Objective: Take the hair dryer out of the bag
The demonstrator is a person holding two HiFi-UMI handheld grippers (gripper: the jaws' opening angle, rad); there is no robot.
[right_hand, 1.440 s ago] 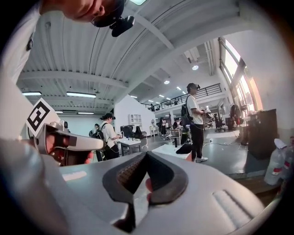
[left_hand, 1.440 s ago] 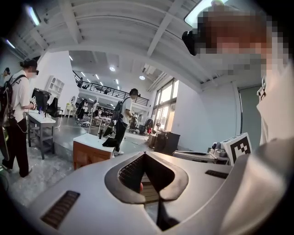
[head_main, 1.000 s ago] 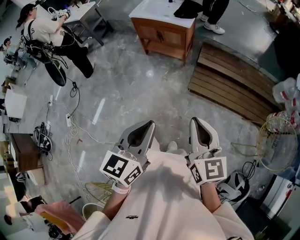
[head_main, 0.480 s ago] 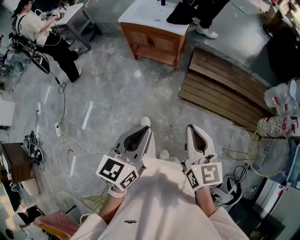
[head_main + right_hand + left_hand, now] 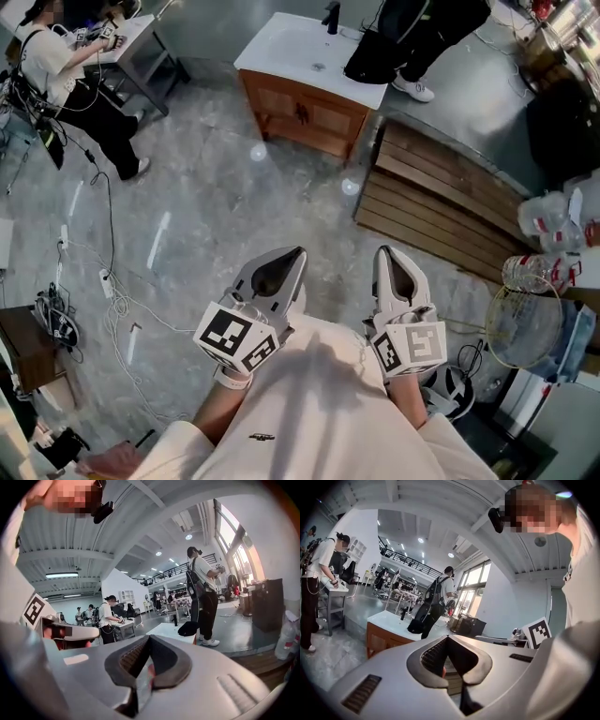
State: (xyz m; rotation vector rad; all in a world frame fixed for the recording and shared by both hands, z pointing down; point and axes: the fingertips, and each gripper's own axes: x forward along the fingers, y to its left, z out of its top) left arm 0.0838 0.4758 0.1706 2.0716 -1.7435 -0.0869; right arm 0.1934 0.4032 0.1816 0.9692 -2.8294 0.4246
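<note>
A black bag [image 5: 371,58] lies on the right end of a white-topped wooden cabinet [image 5: 305,114] far ahead of me. The left gripper view shows that bag [image 5: 417,623] beside a standing person, and the right gripper view shows the bag [image 5: 186,629] too. No hair dryer is visible. My left gripper [image 5: 298,251] and right gripper [image 5: 382,251] are held side by side over the floor, well short of the cabinet. Both have their jaws shut with nothing between them, as the left gripper [image 5: 447,637] and right gripper [image 5: 150,637] views show.
A person [image 5: 433,28] stands behind the cabinet by the bag. A slatted wooden platform [image 5: 441,199] lies to the right. Cables [image 5: 111,289] trail on the floor at left. Another person [image 5: 58,66] works at a table far left. A wire fan guard [image 5: 521,324] and plastic bottles [image 5: 555,217] sit at right.
I have walked towards the cabinet, which now lies nearer and lower in the head view. Both grippers travelled forward with me, still shut and empty.
</note>
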